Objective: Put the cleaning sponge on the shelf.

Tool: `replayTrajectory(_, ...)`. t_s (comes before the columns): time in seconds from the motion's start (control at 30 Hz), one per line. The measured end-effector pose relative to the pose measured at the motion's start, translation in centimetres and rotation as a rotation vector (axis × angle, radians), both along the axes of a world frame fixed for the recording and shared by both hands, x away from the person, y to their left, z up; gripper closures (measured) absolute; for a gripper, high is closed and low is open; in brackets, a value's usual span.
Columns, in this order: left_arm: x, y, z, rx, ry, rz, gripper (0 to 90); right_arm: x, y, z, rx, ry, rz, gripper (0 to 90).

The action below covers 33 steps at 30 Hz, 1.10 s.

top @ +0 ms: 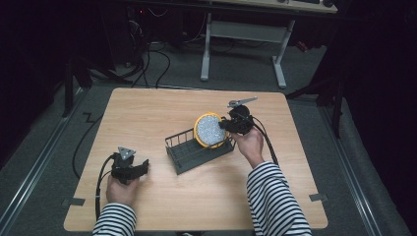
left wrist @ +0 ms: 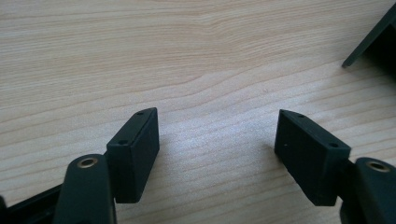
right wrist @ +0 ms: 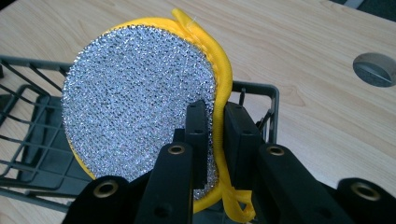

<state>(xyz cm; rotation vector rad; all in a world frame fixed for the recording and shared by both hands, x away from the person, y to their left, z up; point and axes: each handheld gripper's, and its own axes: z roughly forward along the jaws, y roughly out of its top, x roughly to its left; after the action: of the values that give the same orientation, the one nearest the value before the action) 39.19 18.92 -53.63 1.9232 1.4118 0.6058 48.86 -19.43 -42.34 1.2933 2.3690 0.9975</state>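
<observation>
My right tongs (right wrist: 214,140) pinch the rim of the one round scouring pad (right wrist: 140,98), silver mesh with a yellow edge, and hold it upright over the right end of the single black wire basket (top: 189,150) at mid-tabletop (top: 162,105). My left tongs (left wrist: 217,149) stand spread and empty, low over bare wood at the near left. I judge I am placing the pad; next I must lower it inside the basket walls, then release.
</observation>
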Motion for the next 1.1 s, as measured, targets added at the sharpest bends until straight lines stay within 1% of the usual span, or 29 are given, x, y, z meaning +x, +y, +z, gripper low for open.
replayTrajectory(0.23, 0.0, 0.0, 0.0, 0.0, 0.0, 0.0, 31.3, -0.3, -0.1, -0.3, -0.018, 0.015, 0.008, 80.8)
replayTrajectory(0.33, 0.0, 0.0, 0.0, 0.0, -0.002, 0.001, 31.3, -0.3, -0.1, -0.5, -0.024, 0.017, 0.01, 79.1)
replayTrajectory(0.37, 0.0, 0.0, 0.0, -0.001, -0.002, 0.001, 31.2, -0.4, -0.2, -0.5, -0.024, 0.012, 0.009, 76.2)
replayTrajectory(0.4, 0.0, 0.0, 0.0, -0.001, -0.001, 0.001, 31.3, -0.4, -0.2, -0.5, -0.024, 0.006, 0.009, 71.0)
replayTrajectory(0.43, 0.0, 0.0, 0.0, 0.0, -0.001, 0.001, 31.2, -0.4, -0.3, -0.4, -0.02, 0.01, 0.001, 64.5)
replayTrajectory(0.5, 0.0, 0.0, 0.0, -0.002, -0.002, 0.001, 31.2, -0.4, -0.6, -0.1, 0.022, 0.02, -0.004, 54.0)
replayTrajectory(0.53, 0.0, 0.0, 0.0, -0.001, -0.002, 0.001, 31.2, -0.6, -0.7, 0.2, 0.041, 0.016, -0.007, 51.0)
replayTrajectory(0.6, 0.0, 0.0, 0.0, -0.001, -0.002, 0.001, 31.2, -0.9, -0.9, 0.8, 0.053, -0.009, -0.005, 47.9)
replayTrajectory(0.73, 0.0, 0.0, 0.0, -0.004, -0.002, 0.001, 31.2, -1.4, -1.6, 1.6, 0.041, -0.038, -0.011, 46.6)
replayTrajectory(0.77, 0.0, 0.0, 0.0, -0.004, -0.002, 0.001, 31.2, -1.6, -1.8, 1.7, 0.047, -0.039, -0.019, 46.6)
replayTrajectory(0.83, 0.0, 0.0, 0.0, -0.005, -0.002, 0.001, 31.2, -1.8, -2.4, 1.8, 0.061, -0.056, -0.031, 47.0)
replayTrajectory(1.03, 0.0, 0.0, 0.0, -0.005, -0.003, 0.001, 31.1, -2.8, -4.2, 2.0, 0.058, -0.063, -0.061, 48.5)
replayTrajectory(1.1, 0.0, 0.0, 0.0, -0.005, -0.003, 0.001, 31.1, -3.2, -4.8, 2.2, 0.054, -0.073, -0.06, 48.7)
